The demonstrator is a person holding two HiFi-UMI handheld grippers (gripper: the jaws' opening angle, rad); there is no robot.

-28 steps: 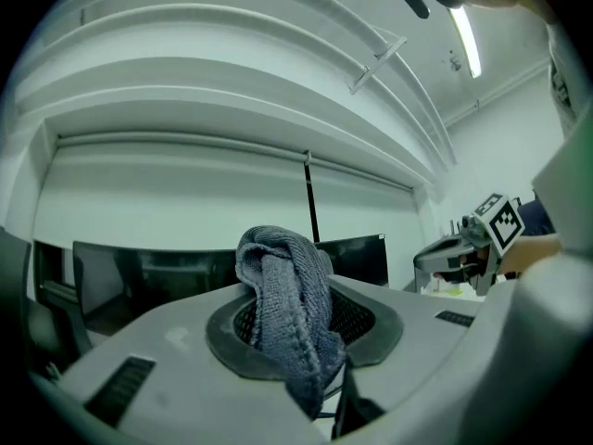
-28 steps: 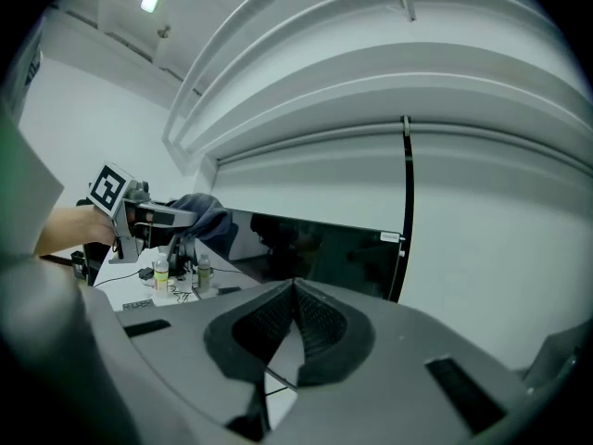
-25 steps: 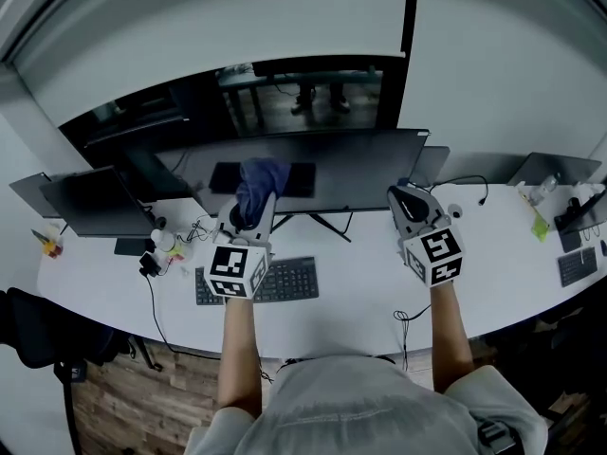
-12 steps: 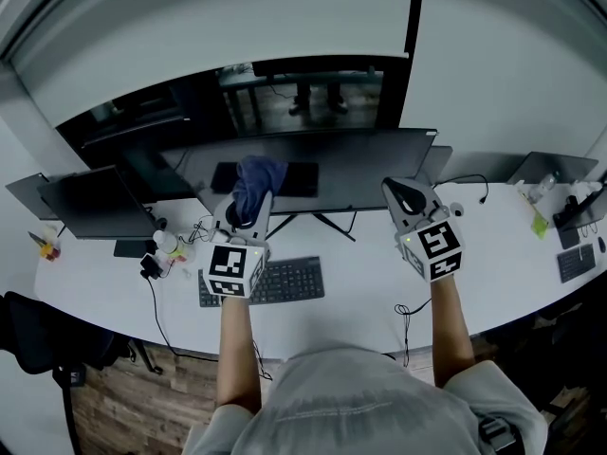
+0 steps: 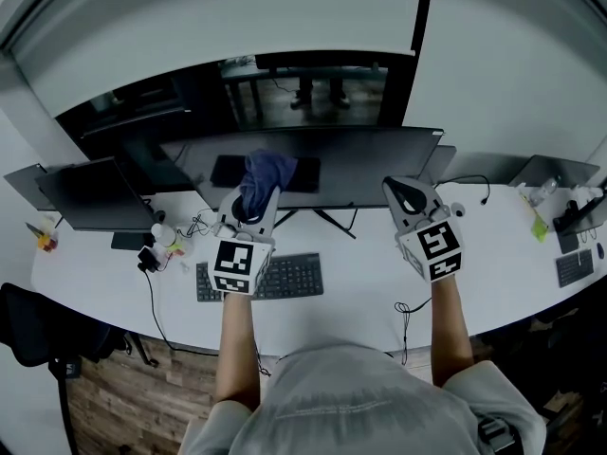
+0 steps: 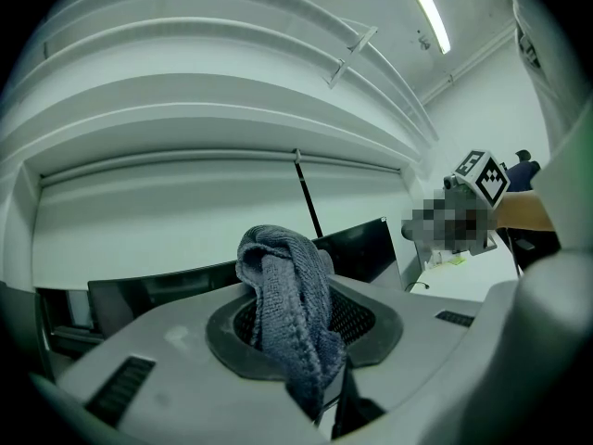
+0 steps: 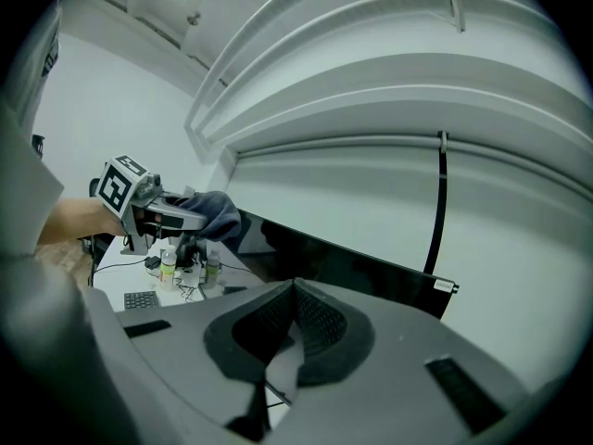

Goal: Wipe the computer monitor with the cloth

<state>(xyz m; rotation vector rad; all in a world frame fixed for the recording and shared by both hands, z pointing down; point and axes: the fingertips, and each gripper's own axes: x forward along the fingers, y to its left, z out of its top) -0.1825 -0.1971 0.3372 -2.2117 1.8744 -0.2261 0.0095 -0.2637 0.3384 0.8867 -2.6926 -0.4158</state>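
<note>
Left gripper (image 6: 310, 341): fingers clamped on the cloth (image 6: 289, 313), a grey-blue terry rag. It's bunched up btwn the pads, w/ a fold sticking out past the tips and the rest hanging down behind them. Cloth is raised off the table (image 5: 360, 301), directly ahead of the left fingers and up against the left part of the monitor (image 5: 360, 164). Can't tell whether it actually touches the screen.

Right gripper (image 7: 283, 327): fingers pressed together, pads meeting, nothing btwn them. It's held above the table, pointing at the monitor's right end, w/ the dark screen just ahead of the tips. Well apart from the left fingers, off to their right.

Monitor is wide, dark and off, standing upright across the back of the white curved table.

Keyboard (image 5: 285, 278) lies on the table below and behind the left fingers, on the person's side. Small bottles (image 5: 166, 243) and tangled cables sit left of the left fingers. A 2nd screen (image 5: 90, 197) is further left, also dark. A laptop (image 5: 550, 169) is far right of the right fingers, near the table's end.
</note>
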